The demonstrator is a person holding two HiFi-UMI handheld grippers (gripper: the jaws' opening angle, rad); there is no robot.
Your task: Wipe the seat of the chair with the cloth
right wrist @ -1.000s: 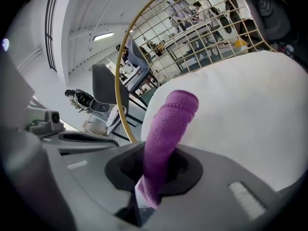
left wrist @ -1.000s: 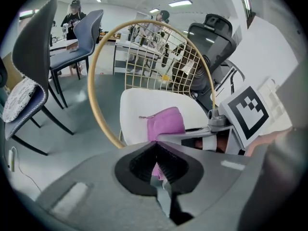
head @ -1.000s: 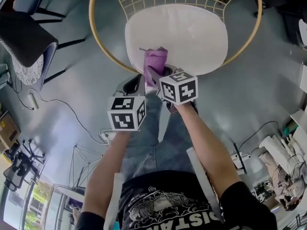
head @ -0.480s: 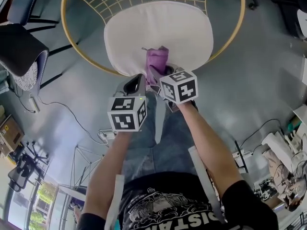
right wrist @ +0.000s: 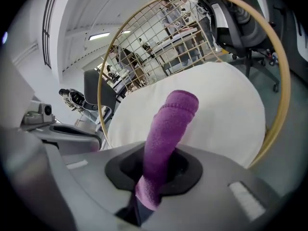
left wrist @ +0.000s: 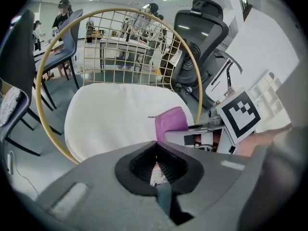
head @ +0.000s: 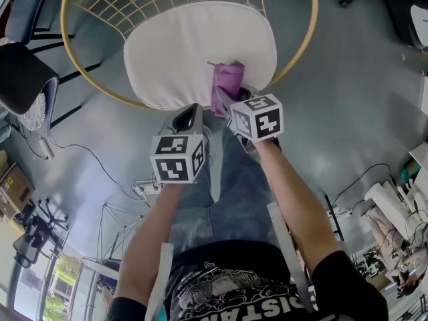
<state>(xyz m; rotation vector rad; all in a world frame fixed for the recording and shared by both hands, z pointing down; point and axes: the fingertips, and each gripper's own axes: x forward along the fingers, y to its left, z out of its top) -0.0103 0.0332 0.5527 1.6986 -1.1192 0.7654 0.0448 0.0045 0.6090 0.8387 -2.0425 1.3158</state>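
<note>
The chair has a white seat cushion (head: 194, 45) inside a gold ring frame (head: 304, 42) with a wire-grid back (left wrist: 130, 47). A purple cloth (head: 227, 82) lies over the cushion's near edge, right of its middle, and my right gripper (head: 226, 102) is shut on it. In the right gripper view the cloth (right wrist: 168, 129) runs out from between the jaws toward the cushion (right wrist: 216, 105). My left gripper (head: 188, 116) hovers just short of the seat's near edge, left of the right one. Its jaws are shut with nothing in them (left wrist: 156, 170).
A dark padded chair (head: 27, 72) stands at the left and a black office chair (left wrist: 202, 32) behind the gold one. Cables (head: 87, 159) trail over the grey floor. The person's jeans-clad legs (head: 214, 199) are directly below the grippers. People stand at tables in the background.
The right gripper has drawn the cloth rightward along the cushion's near edge. The chair has shifted left in the head view. The left gripper has hardly moved.
</note>
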